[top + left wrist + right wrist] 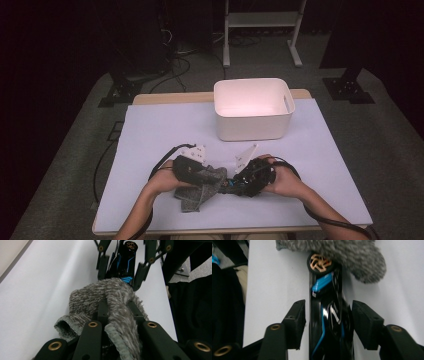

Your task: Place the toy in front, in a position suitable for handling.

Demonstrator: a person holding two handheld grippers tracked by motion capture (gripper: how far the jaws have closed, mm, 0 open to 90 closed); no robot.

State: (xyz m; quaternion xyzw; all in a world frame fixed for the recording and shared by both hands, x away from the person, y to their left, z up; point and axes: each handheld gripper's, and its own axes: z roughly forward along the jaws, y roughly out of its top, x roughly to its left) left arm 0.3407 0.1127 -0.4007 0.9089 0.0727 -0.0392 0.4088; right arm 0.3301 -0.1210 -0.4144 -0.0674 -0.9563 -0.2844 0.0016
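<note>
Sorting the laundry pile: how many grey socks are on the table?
1. The grey sock lies at the table's near edge, pinched in the left tongs, with its toe end against the black and blue toy. Another could be hidden under the hands.

White-covered table (150, 130), white bin (253, 109), grey sock (202, 186), black-and-blue tool (329, 322)

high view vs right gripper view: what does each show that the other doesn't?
High view alone: the white plastic bin at the table's far side, both hands, and the left gripper on the fuzzy grey knitted sock. Right gripper view alone: the right gripper with jaws apart either side of the glossy black toy car with blue stripes, pads clear of it. Shared: sock, car, white table cover.
</note>
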